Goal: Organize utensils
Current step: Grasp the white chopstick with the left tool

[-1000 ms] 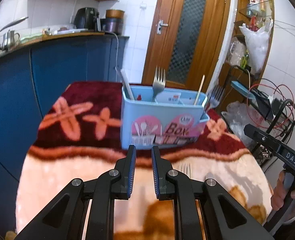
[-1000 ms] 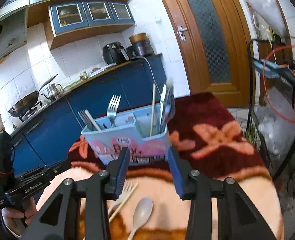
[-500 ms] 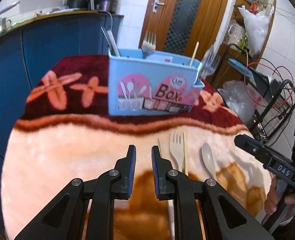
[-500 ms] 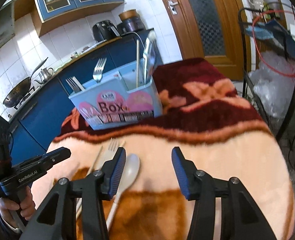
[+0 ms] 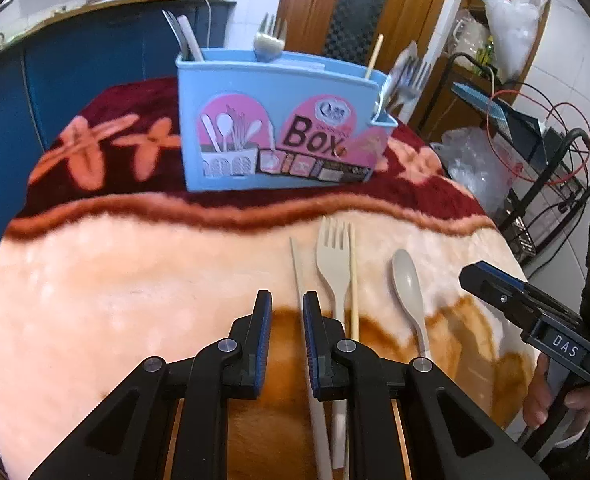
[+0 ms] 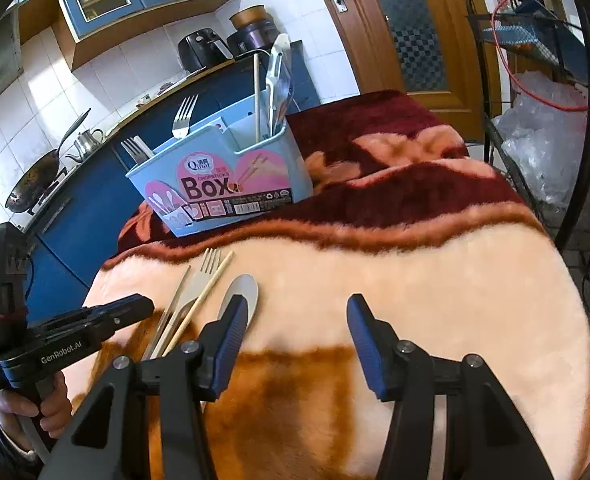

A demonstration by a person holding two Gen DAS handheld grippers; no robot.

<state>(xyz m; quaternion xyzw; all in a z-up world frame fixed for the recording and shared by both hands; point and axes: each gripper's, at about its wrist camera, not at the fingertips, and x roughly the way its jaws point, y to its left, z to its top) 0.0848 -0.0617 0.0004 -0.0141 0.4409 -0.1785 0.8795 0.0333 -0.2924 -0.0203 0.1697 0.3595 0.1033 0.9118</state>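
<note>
A light blue utensil box [image 5: 283, 128] [image 6: 223, 176] stands on the blanket and holds metal forks, a chopstick and other utensils. In front of it lie a beige fork [image 5: 333, 264] [image 6: 199, 284], two chopsticks [image 5: 353, 280] [image 6: 203, 300] and a beige spoon [image 5: 409, 288] [image 6: 243, 288]. My left gripper [image 5: 287, 312] is nearly shut and empty, just left of the loose fork. My right gripper [image 6: 293, 316] is open and empty, its left finger over the spoon's handle.
A peach, brown and maroon blanket [image 5: 115, 288] [image 6: 435, 288] covers the table. Blue kitchen cabinets [image 5: 75, 64] stand behind. A wire rack [image 5: 555, 176] with bags and cables is at the right, beside a wooden door [image 6: 407, 28].
Both grippers have pulled back and tilted down from the box toward the near blanket. The loose fork, chopsticks and spoon have come into full view. Jaw openings are unchanged.
</note>
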